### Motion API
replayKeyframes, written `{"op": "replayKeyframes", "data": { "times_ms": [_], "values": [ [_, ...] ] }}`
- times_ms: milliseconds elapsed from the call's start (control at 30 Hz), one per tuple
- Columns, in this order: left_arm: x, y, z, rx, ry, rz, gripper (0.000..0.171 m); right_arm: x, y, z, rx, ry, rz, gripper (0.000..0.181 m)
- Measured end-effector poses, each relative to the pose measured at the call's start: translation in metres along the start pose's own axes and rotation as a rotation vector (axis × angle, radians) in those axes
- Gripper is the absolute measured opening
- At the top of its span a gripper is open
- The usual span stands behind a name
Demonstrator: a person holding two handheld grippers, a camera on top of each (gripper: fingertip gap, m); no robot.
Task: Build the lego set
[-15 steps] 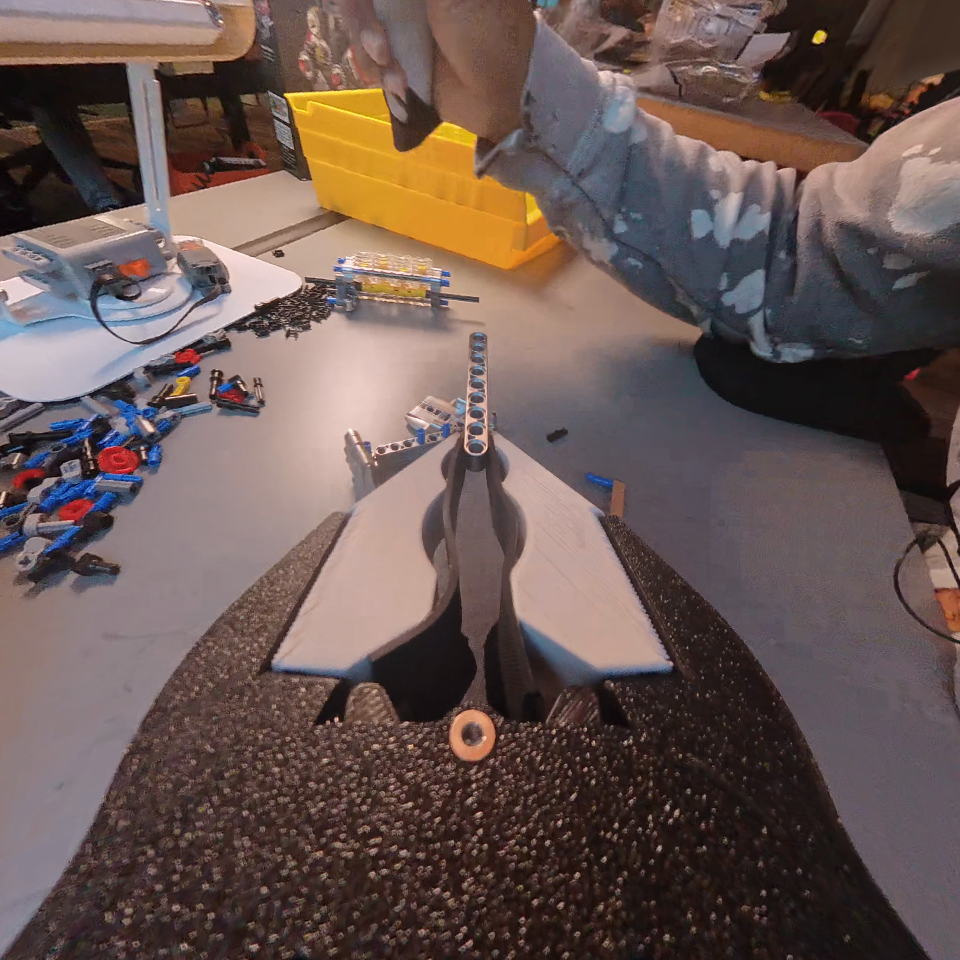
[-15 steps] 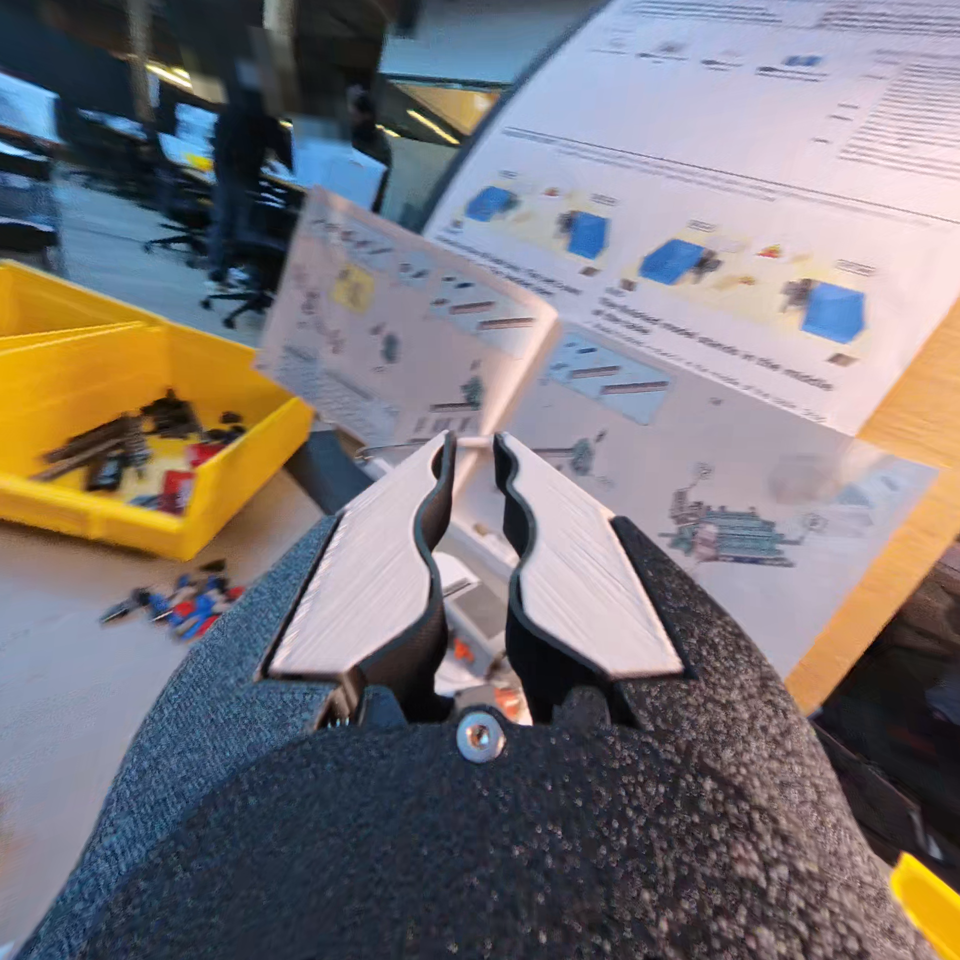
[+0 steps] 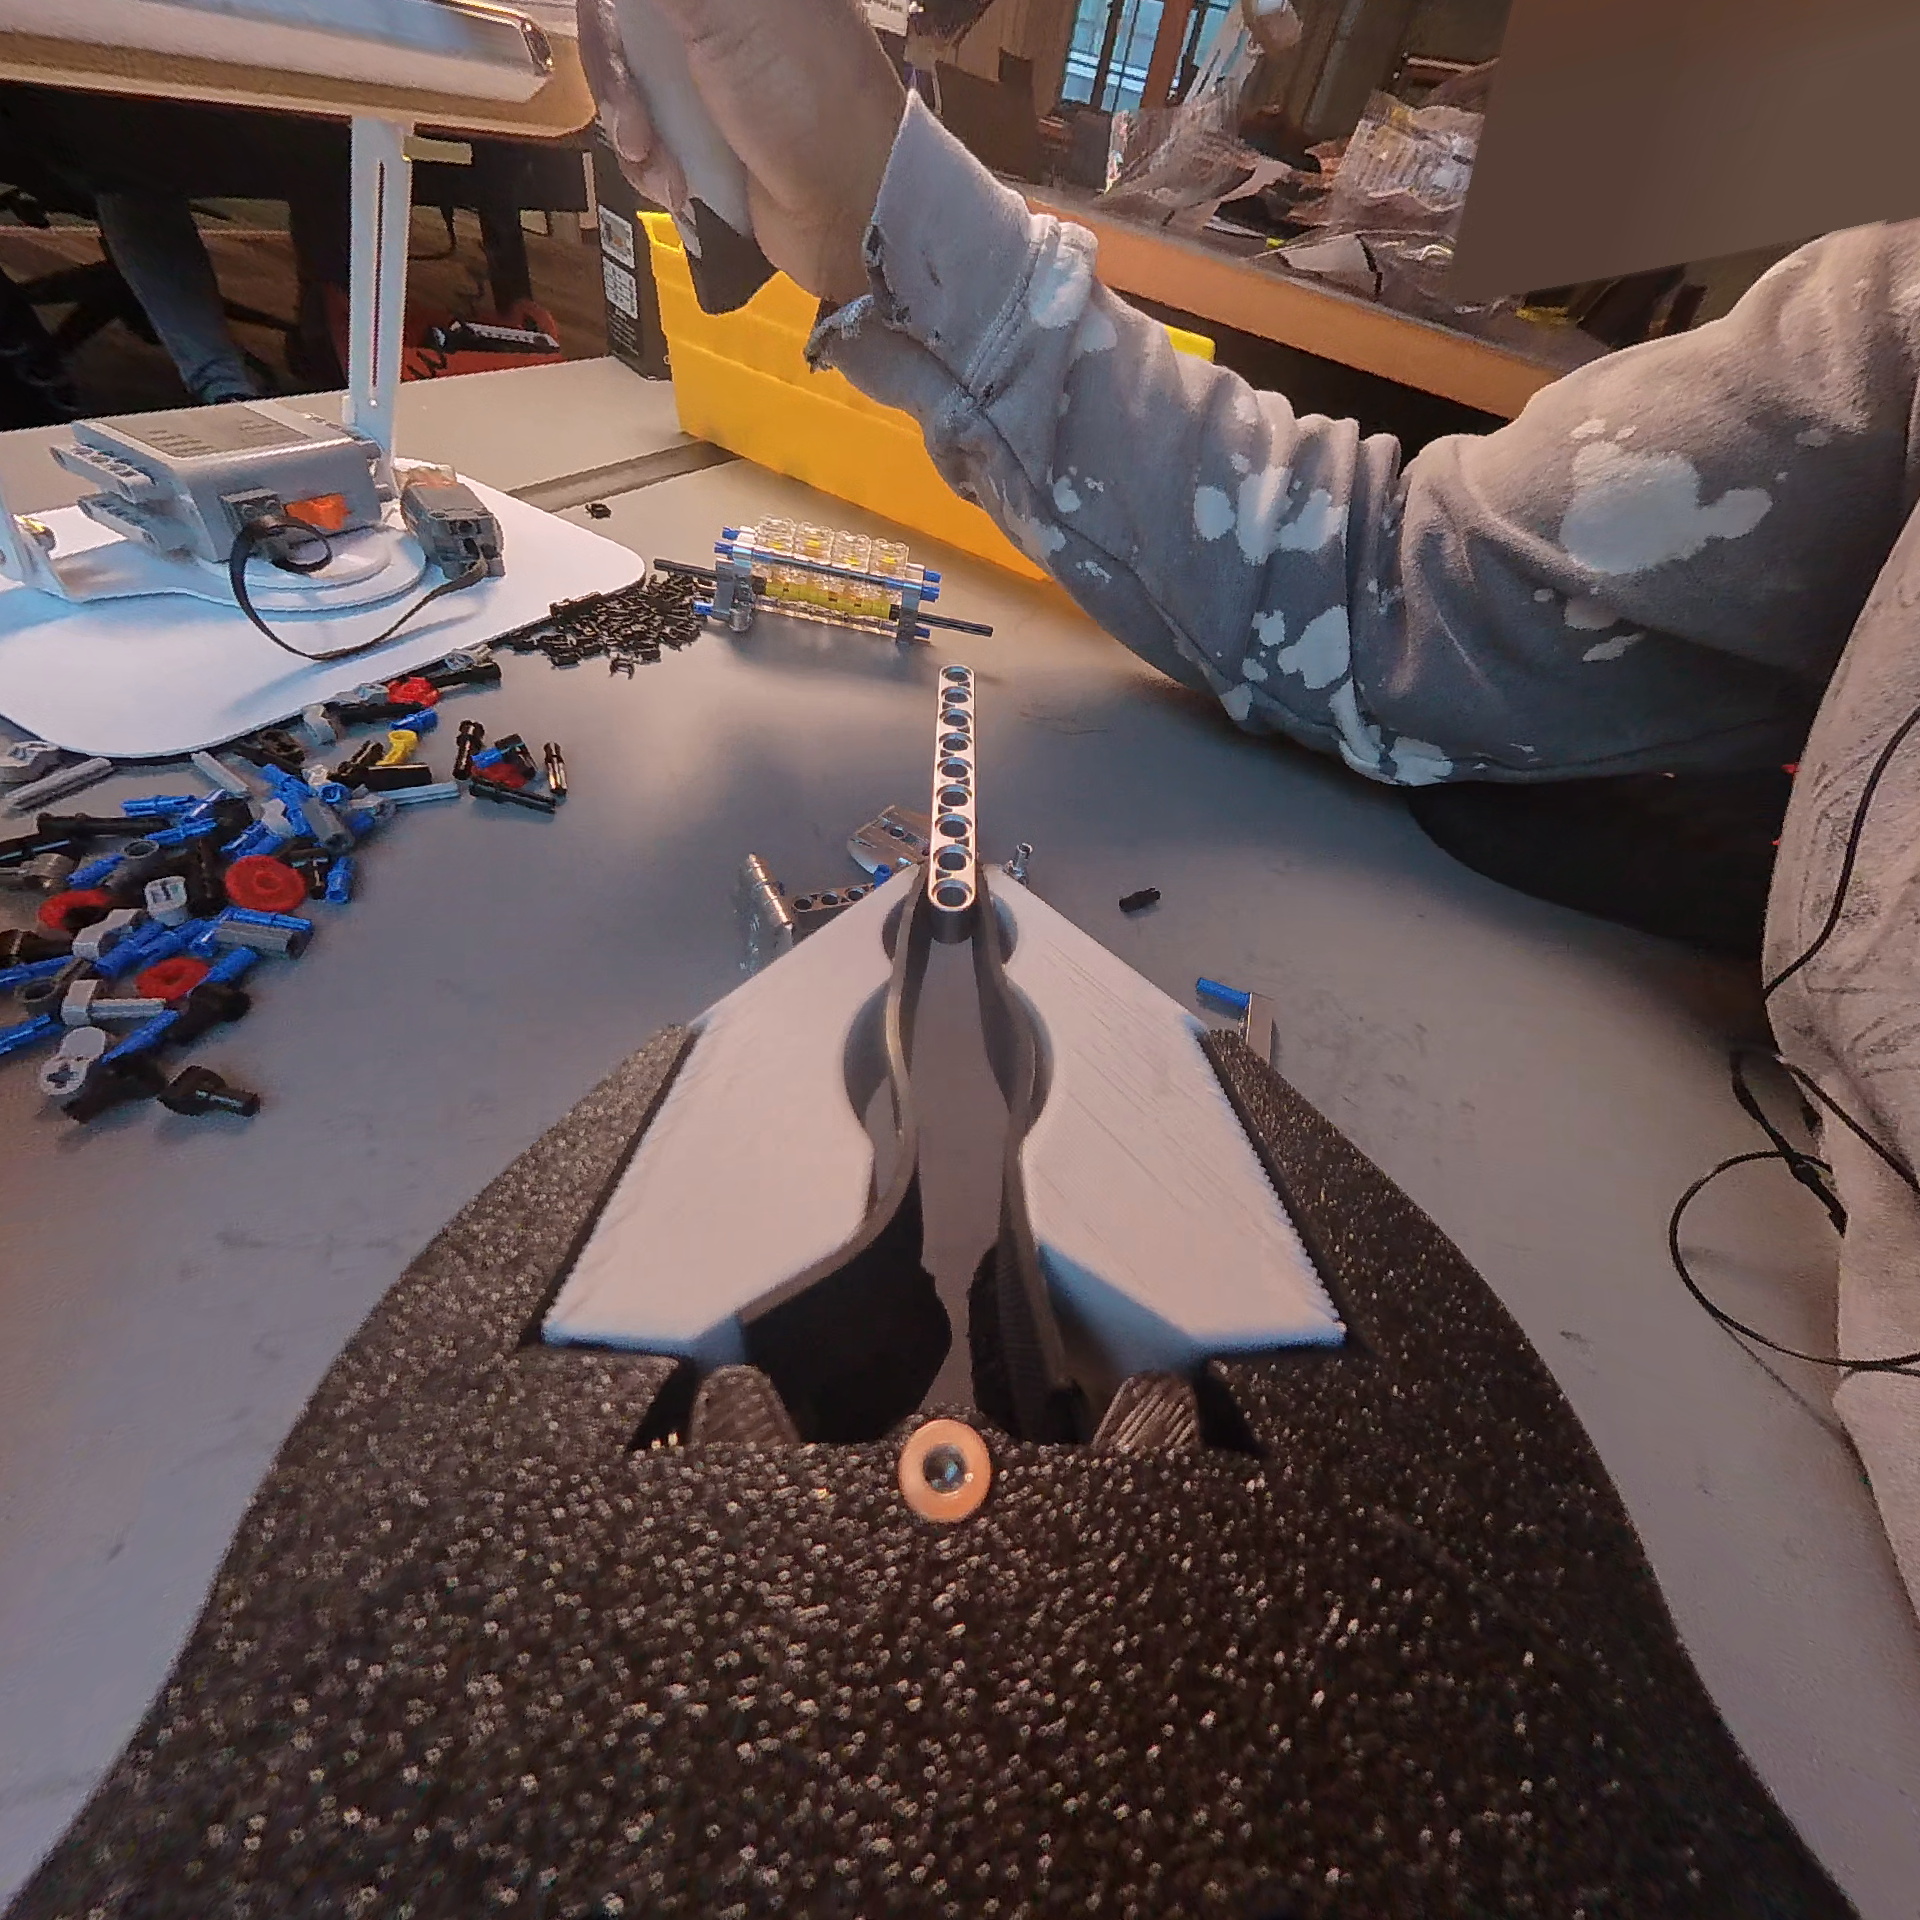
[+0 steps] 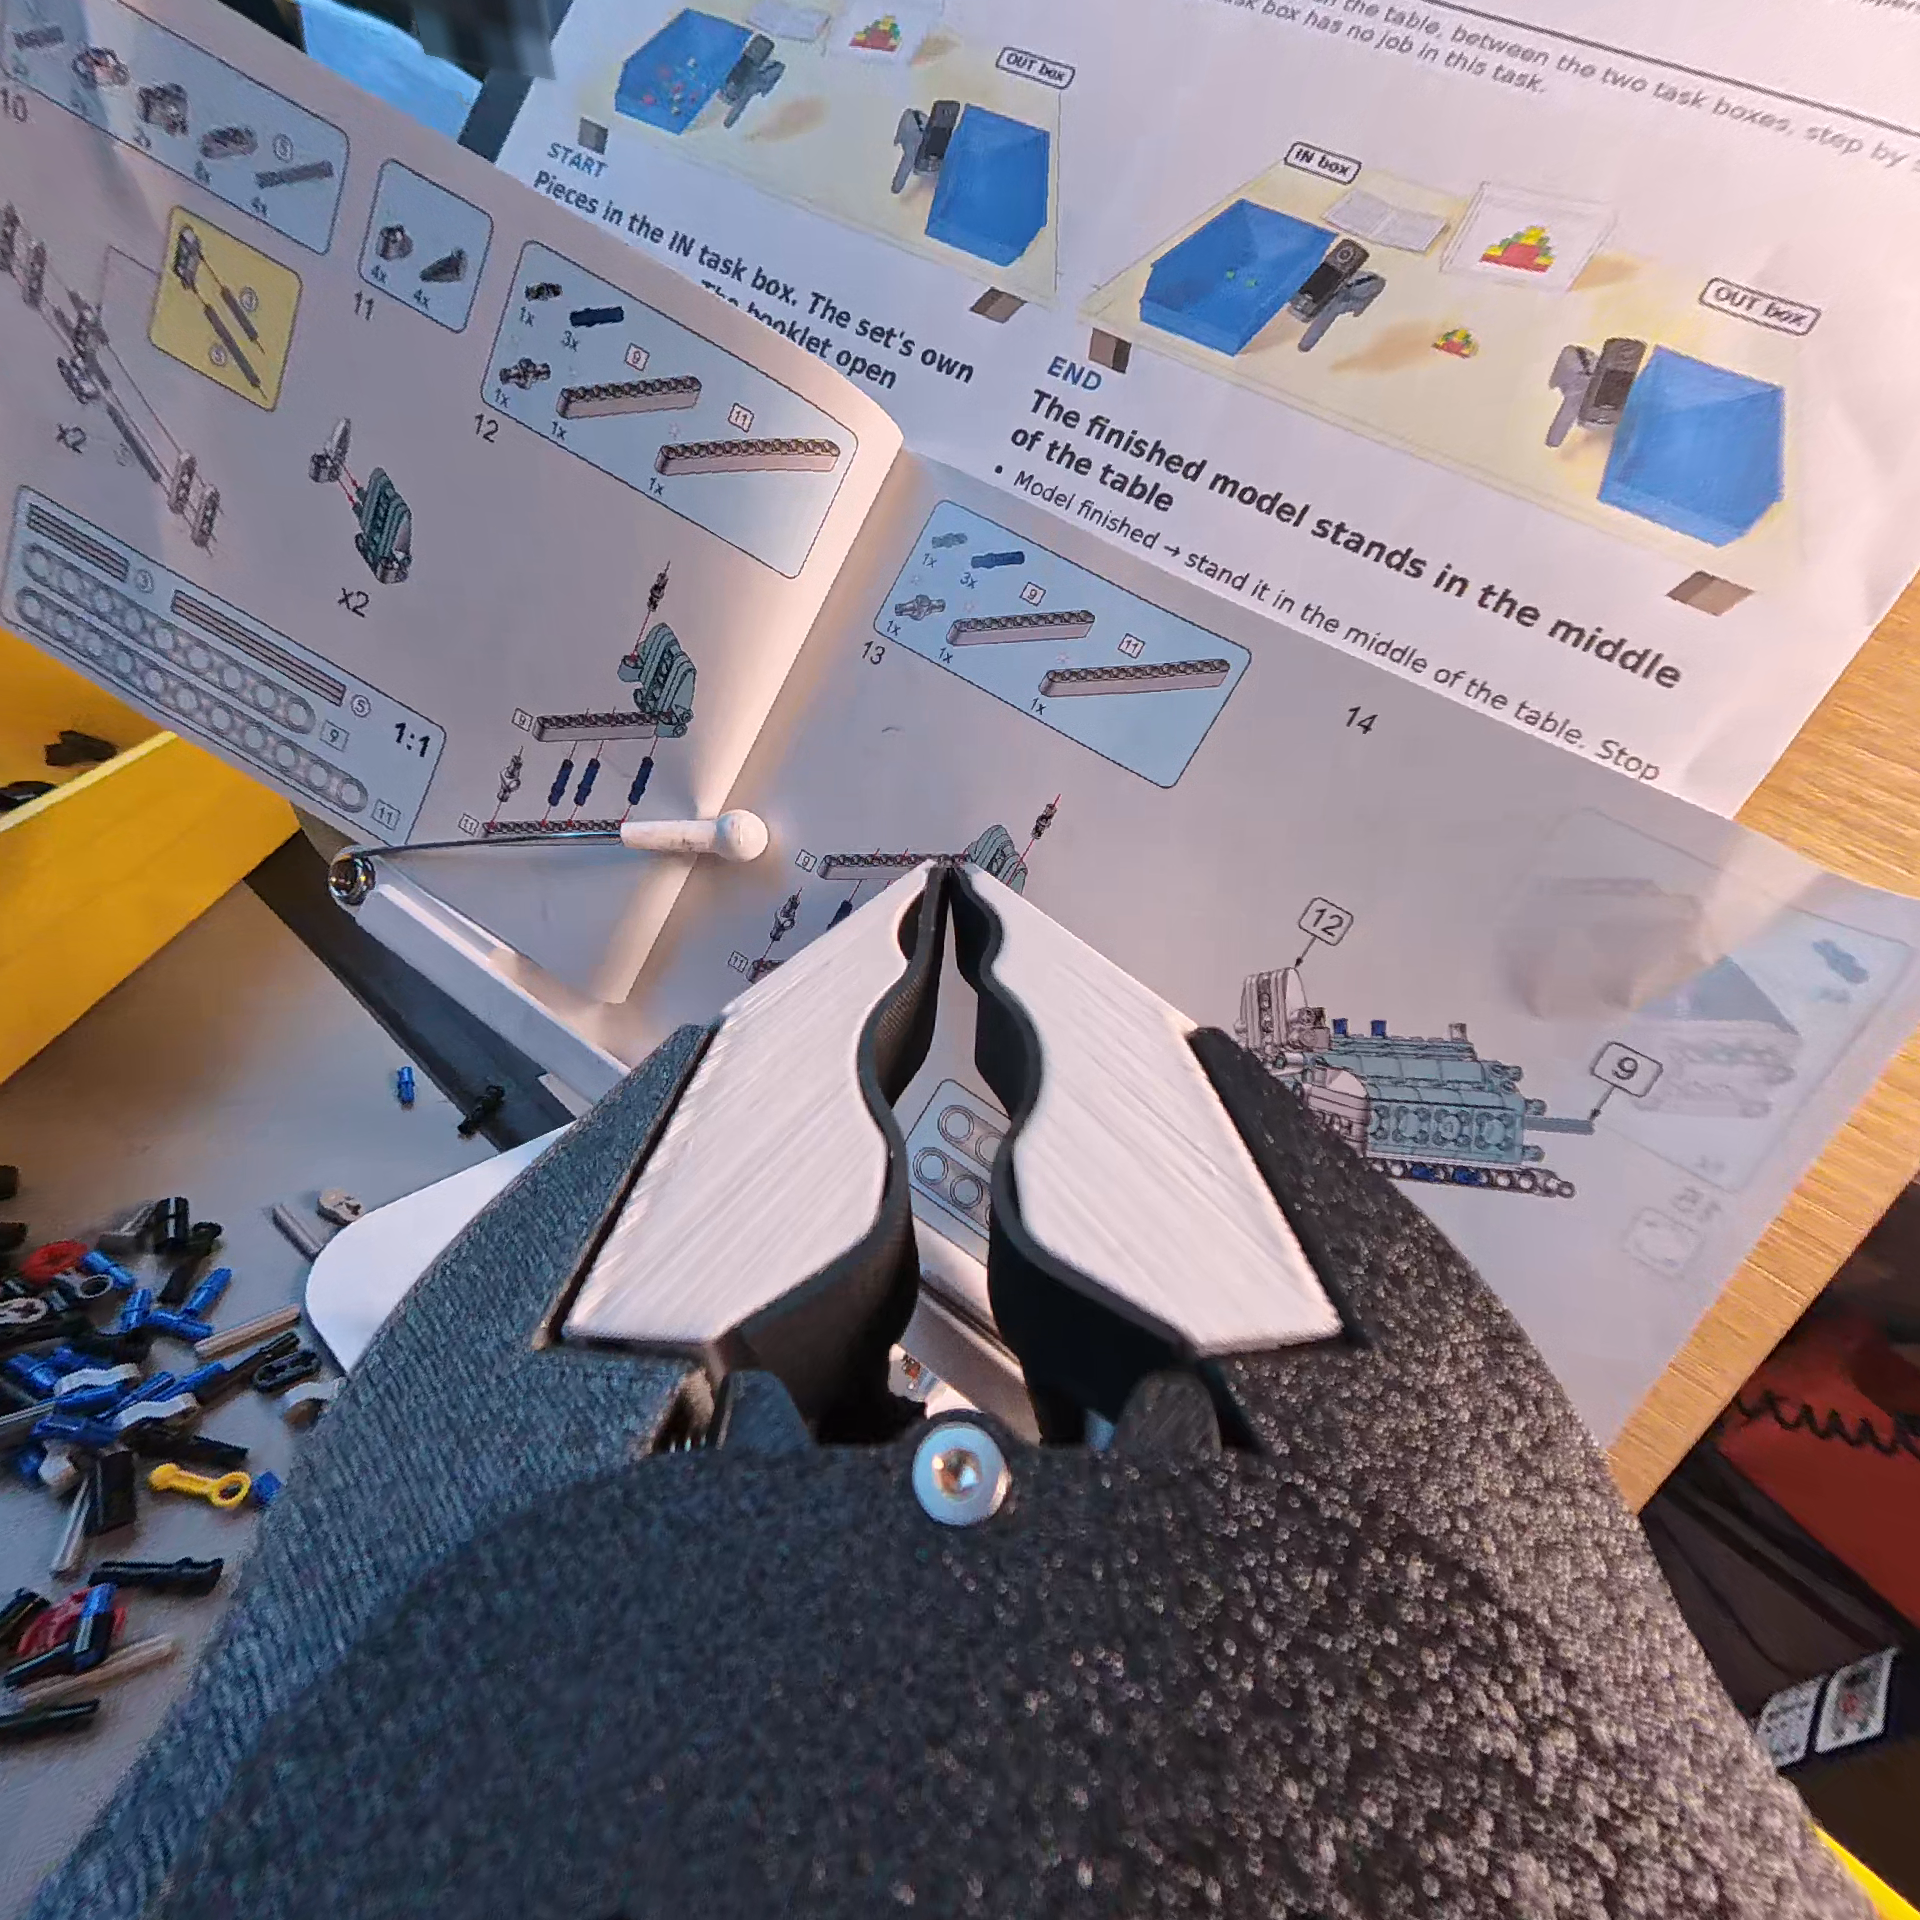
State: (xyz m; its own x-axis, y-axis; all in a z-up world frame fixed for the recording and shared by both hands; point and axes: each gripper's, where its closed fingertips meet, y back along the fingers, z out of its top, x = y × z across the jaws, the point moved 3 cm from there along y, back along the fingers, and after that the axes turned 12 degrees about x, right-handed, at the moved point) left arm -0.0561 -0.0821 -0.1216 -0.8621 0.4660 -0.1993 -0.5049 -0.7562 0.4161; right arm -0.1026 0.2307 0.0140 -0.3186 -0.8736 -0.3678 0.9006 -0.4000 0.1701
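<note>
My left gripper point(image 3: 951, 906) is shut on one end of a long grey beam with holes point(image 3: 956, 769). The beam points forward, above the grey table point(image 3: 520, 1143). A few grey parts point(image 3: 821, 894) lie just beyond the fingertips. My right gripper point(image 4: 943, 875) is shut, with its tips against the right page of an open building booklet point(image 4: 1091, 790) propped on a stand. I cannot tell whether paper is pinched between them. A white-tipped wire arm point(image 4: 686, 836) holds down the curled left page. In the left wrist view, a hand and sleeve point(image 3: 1247, 520) reach up to the stand.
Loose blue, black and red pieces point(image 3: 177, 883) lie to the left, and they also show in the right wrist view point(image 4: 125, 1351). A grey battery box point(image 3: 218, 478) sits on the white stand base. A small clear-brick assembly point(image 3: 831, 582), a yellow bin point(image 3: 790, 416) and a black cable point(image 3: 1766, 1247) are nearby. A printed sheet point(image 4: 1351, 364) hangs behind the booklet. There is about 35 centimeters between the tips of the two grippers.
My right gripper has moved in close to the booklet, and its jaws have gone from slightly apart to shut. My left gripper still holds the beam in about the same place.
</note>
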Motion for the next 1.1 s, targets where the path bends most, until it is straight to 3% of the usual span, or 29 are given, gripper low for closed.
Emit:
{"op": "replayKeyframes", "data": {
  "times_ms": [1100],
  "values": [
    [-0.004,0.000,-0.002,0.014,-0.026,-0.013,0.004,0.010,0.000,0.002,-0.002,0.048,0.052,0.000]
  ]
}}
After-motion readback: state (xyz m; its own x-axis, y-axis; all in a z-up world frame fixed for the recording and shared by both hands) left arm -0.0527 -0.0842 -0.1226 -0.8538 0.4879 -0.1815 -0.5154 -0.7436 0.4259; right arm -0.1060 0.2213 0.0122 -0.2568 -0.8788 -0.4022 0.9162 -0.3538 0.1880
